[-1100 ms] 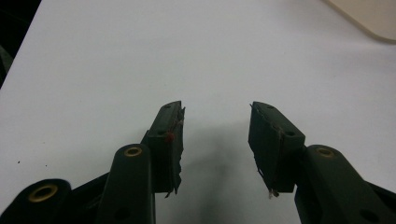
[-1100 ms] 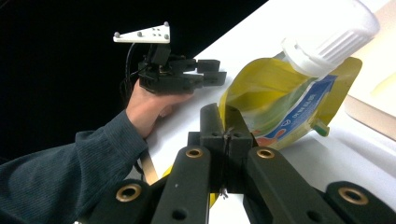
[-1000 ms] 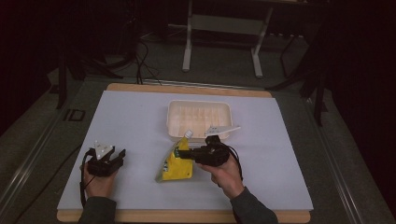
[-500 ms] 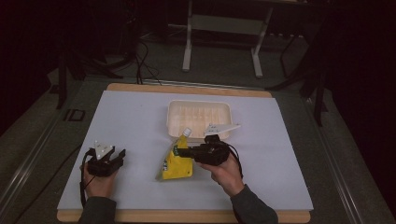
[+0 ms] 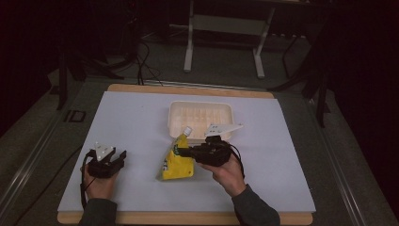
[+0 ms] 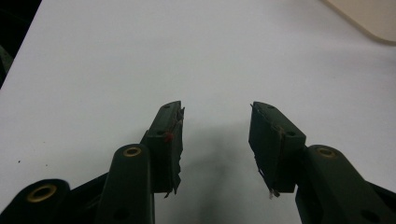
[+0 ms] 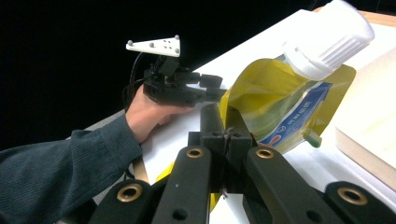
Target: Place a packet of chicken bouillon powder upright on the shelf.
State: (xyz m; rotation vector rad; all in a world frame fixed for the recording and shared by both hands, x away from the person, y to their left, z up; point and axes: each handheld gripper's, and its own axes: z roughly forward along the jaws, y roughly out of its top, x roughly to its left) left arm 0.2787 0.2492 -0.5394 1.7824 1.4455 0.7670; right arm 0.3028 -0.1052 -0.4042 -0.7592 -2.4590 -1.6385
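Observation:
A yellow spouted pouch (image 5: 177, 164) with a white cap (image 5: 187, 131) lies near the table's middle, its capped end tilted up toward the tray. My right gripper (image 5: 180, 151) is shut on the pouch's side edge. In the right gripper view the jaws (image 7: 223, 119) pinch the yellow pouch (image 7: 280, 105) below its cap (image 7: 327, 39). My left gripper (image 5: 120, 156) rests low at the table's front left, apart from the pouch. It stands open over bare white table (image 6: 215, 126), with nothing between its jaws.
A shallow white tray (image 5: 175, 113) sits just behind the pouch, and its corner (image 6: 369, 18) shows in the left gripper view. The white mat (image 5: 136, 117) covers a wooden table. Beyond the far edge are a dark floor, cables and a stand's legs.
The right gripper has raised the pouch's capped end slightly toward the tray. The left gripper has stayed in place.

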